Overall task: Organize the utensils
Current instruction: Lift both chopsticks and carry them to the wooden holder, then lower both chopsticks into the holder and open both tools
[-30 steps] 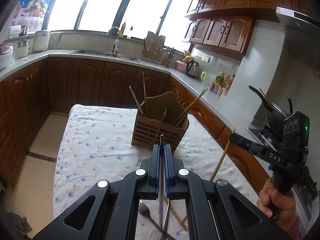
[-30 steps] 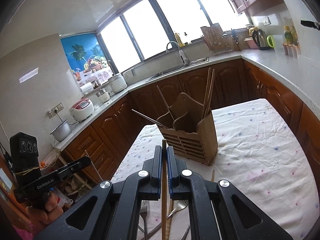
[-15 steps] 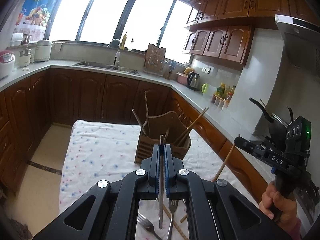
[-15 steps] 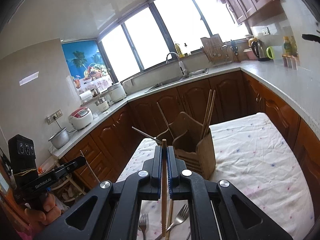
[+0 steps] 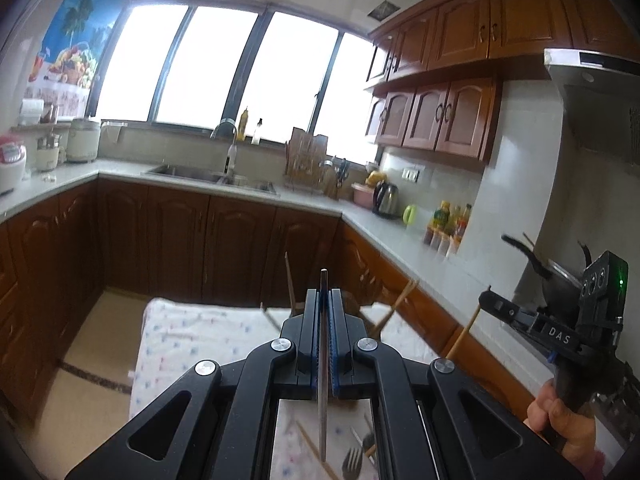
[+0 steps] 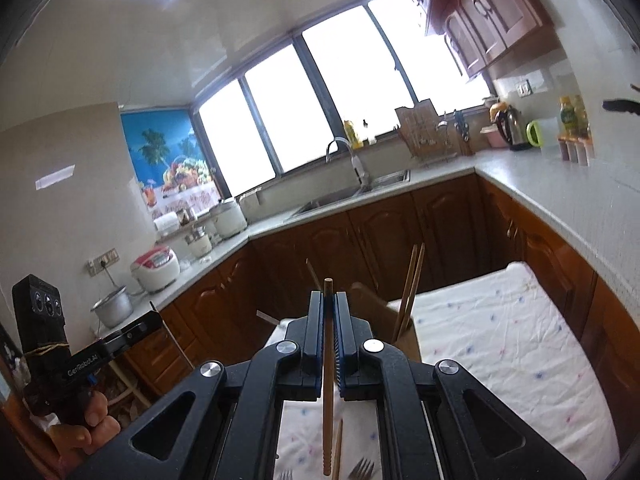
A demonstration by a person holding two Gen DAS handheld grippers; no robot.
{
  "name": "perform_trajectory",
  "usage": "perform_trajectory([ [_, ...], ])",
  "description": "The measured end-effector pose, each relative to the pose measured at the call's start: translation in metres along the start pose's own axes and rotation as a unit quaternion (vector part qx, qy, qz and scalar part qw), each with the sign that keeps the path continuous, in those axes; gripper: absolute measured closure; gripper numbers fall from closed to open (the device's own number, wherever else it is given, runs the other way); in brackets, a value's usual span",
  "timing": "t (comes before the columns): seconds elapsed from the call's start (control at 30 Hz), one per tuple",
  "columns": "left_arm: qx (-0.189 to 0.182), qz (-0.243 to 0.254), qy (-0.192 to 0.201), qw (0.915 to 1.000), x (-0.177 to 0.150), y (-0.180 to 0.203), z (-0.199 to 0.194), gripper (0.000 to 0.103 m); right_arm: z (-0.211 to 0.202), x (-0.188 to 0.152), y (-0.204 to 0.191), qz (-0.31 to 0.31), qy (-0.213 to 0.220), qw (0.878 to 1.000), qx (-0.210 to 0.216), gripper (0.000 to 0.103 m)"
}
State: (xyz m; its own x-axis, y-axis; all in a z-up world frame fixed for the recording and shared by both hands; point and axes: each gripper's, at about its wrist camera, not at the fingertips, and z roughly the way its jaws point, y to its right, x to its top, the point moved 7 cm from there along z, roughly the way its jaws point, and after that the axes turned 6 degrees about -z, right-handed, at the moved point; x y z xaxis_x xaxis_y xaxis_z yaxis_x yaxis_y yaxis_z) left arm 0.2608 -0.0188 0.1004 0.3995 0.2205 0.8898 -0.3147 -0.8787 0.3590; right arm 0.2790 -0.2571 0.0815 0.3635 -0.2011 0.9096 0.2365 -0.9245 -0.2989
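1. My left claw (image 5: 325, 304) is clamped on a thin metal rod (image 5: 322, 380). Its long axis runs straight along the claw line, one end poking out past the tips toward the cabinets, the other hanging down over the surface (image 5: 192, 332). I cannot tell what kind of utensil it is.
2. My right claw (image 6: 329, 312) is clamped on a wooden chopstick (image 6: 328, 392), its long axis also in line with the claw: blunt end up past the tips, ribbed end down over the cloth.
3. The holder (image 6: 372, 308) stands on the surface beyond both claws, mostly hidden behind them. From the right I see its wooden back and two chopsticks (image 6: 410, 292) leaning up out of it; from the left only sticks slanting out either side of the claw.
4. The left view alone shows my right hand (image 5: 560, 420) gripping its handle, the chopstick seen slanting below that claw, and the range hood on the wall.
5. The right view alone shows my left hand (image 6: 86, 420), the rice cookers on the far counter, and the ceiling light.
6. Loose on the cloth beneath the claws: a fork (image 5: 352, 460) and chopsticks on the left; fork tines (image 6: 362, 468) and another chopstick (image 6: 338, 452) on the right, all cut off by the frame edge.
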Motion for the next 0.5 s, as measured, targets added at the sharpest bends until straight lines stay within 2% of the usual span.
perform_trajectory([
  [0.3,-0.002,0.003,0.051,0.9987,0.025,-0.001,0.037,0.101,0.010,0.047,0.014,-0.001,0.058,0.998,-0.025,0.098],
  [0.5,0.011,0.008,0.074,0.9971,0.026,-0.002,0.070,0.101,0.020,0.069,0.022,-0.012,0.094,0.994,-0.046,0.098],
])
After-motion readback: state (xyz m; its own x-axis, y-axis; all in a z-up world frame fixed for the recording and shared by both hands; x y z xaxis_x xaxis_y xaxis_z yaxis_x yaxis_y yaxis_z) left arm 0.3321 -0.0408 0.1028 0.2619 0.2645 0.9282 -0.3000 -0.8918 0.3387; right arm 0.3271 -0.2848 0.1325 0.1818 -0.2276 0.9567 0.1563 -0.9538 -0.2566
